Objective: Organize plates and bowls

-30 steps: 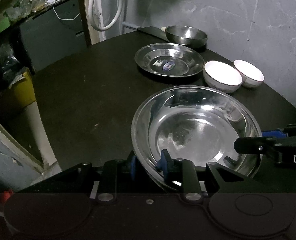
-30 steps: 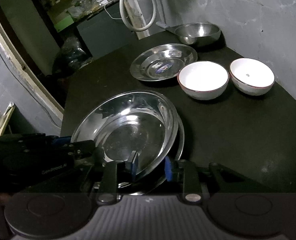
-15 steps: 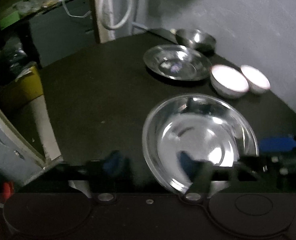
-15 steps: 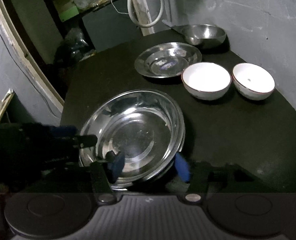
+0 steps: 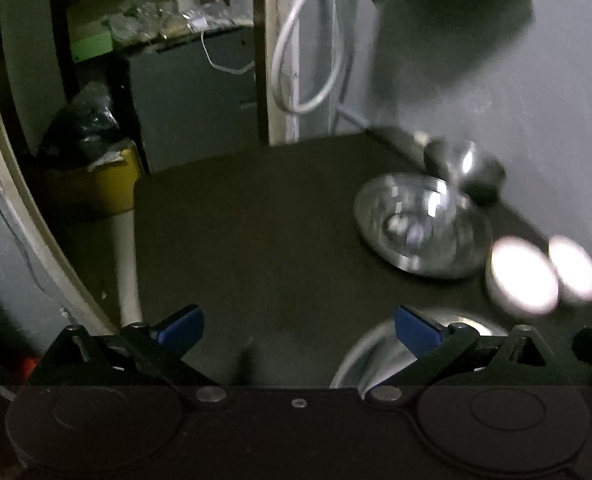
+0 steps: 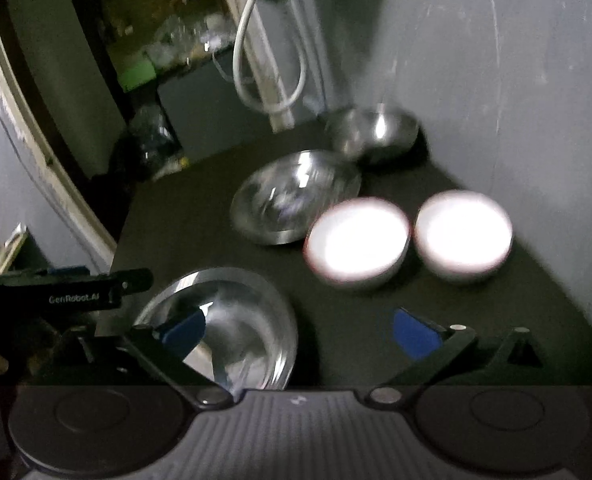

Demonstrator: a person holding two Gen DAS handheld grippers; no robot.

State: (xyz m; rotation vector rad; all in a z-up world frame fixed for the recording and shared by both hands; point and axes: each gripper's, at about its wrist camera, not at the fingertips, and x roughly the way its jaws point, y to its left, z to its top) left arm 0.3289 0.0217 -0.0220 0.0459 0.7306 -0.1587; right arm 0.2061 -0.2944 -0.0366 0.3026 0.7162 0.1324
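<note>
A large steel basin (image 6: 232, 328) rests on the dark round table (image 6: 359, 320) near the front; it also shows in the left wrist view (image 5: 375, 356) at the lower right. My right gripper (image 6: 299, 328) is open and empty, raised above the table just right of the basin. My left gripper (image 5: 297, 326) is open and empty, left of the basin. Behind stand a steel plate (image 6: 296, 196), a steel bowl (image 6: 373, 132) and two white bowls (image 6: 357, 236) (image 6: 463, 228). Both views are blurred.
A grey wall (image 6: 515, 80) borders the table at the right and back. A white hose (image 6: 268, 76) hangs at the back. A yellow bin (image 5: 96, 184) stands off the table's left edge. The left gripper's body (image 6: 64, 292) shows at the left in the right wrist view.
Both grippers let go of the large steel basin, opened wide and drew back and up. The basin now rests on the table.
</note>
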